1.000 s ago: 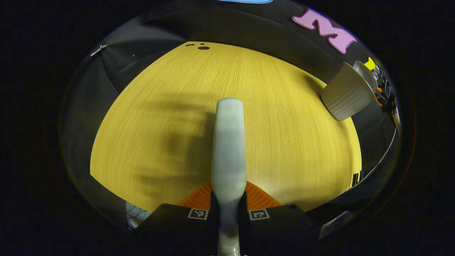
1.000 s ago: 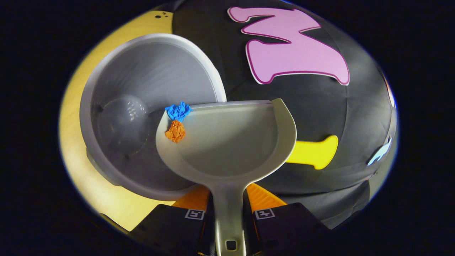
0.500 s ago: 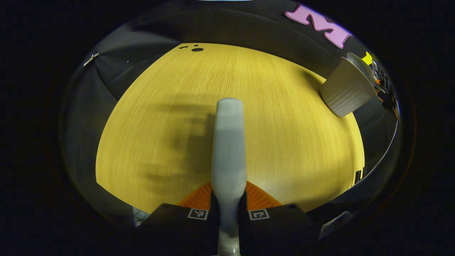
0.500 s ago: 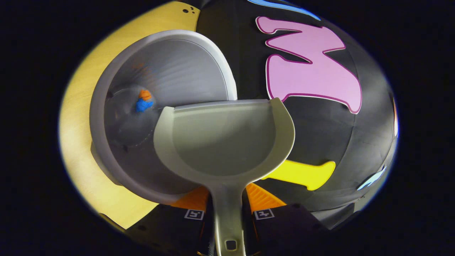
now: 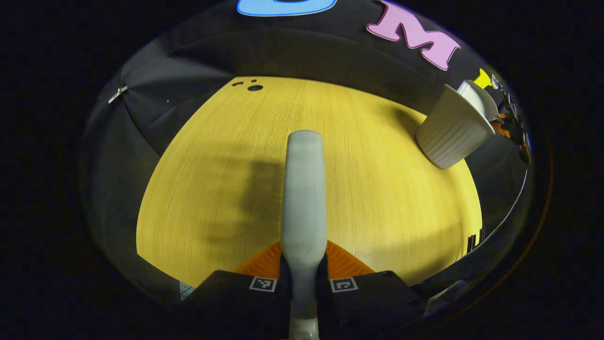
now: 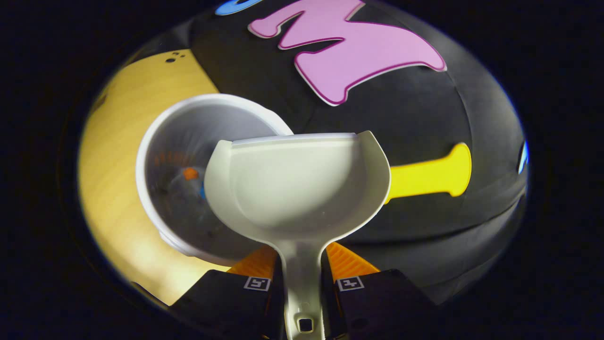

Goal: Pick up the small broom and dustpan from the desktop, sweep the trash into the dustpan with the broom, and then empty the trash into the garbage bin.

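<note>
No readable text, label, brand or number appears on anything in either view. The only signs are small black-and-white square code markers, one on each finger block, flanking the broom handle (image 5: 303, 198) in the left gripper view (image 5: 263, 284) and the dustpan (image 6: 302, 189) handle in the right gripper view (image 6: 257, 283). Their patterns carry no legible characters. The white ribbed garbage bin (image 5: 450, 134) bears no visible marking.
</note>
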### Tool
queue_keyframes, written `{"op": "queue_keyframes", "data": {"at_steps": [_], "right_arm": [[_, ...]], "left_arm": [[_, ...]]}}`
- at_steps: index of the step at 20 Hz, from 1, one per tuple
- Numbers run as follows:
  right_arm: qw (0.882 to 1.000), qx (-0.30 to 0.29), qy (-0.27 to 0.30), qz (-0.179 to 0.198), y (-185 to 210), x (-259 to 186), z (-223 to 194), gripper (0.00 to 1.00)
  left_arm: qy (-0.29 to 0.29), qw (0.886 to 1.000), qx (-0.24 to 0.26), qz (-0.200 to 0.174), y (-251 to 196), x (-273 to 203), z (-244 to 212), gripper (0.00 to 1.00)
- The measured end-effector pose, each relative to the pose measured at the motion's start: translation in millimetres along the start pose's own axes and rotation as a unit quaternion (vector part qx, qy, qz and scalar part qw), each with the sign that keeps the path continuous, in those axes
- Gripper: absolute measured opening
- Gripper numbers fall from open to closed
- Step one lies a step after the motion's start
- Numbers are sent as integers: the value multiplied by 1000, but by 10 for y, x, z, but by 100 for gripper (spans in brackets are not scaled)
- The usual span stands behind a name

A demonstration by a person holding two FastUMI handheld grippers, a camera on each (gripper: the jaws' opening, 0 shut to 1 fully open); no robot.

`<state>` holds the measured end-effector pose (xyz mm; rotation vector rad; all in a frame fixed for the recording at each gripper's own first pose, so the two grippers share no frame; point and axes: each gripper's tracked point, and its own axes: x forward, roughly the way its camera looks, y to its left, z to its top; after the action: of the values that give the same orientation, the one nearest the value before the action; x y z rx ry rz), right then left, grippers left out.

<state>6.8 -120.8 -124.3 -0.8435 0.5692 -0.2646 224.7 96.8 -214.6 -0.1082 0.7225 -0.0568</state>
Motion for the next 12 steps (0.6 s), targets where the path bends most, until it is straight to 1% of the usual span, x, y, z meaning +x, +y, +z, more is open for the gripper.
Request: {"op": "queue_keyframes", "data": {"at_steps": [1,2,3,4,6,7,8,9,10,11,12], "right_arm": [[999,37,1,0,-18,-70,31,33],[997,73,4,2,-47,-93,77,36],[994,111,6,9,-42,-164,109,36],[988,151,9,17,-31,-234,140,36],[974,222,10,36,25,-395,220,36],[968,248,4,42,53,-447,269,39],[962,268,-5,45,73,-423,355,36],[958,282,-12,45,99,-421,395,36],[955,294,-15,45,153,-418,417,36],[949,310,-20,49,192,-430,444,39],[943,327,-26,53,247,-463,449,39]], "left_arm": [[-7,1000,-3,-4,-6,-22,27,27],[-14,1000,-4,-8,-10,-54,46,27],[-21,1000,-5,-11,-11,-70,74,25],[-27,1000,-4,-13,1,-100,85,27],[-32,999,-2,-22,30,-176,59,25],[-34,999,-1,-28,44,-203,33,27],[-34,999,0,-35,58,-238,6,27],[-34,999,2,-42,92,-263,-21,25],[-35,998,2,-47,121,-281,-44,27],[-37,998,4,-51,150,-285,-64,27],[-43,998,11,-53,187,-297,-80,25]]}}
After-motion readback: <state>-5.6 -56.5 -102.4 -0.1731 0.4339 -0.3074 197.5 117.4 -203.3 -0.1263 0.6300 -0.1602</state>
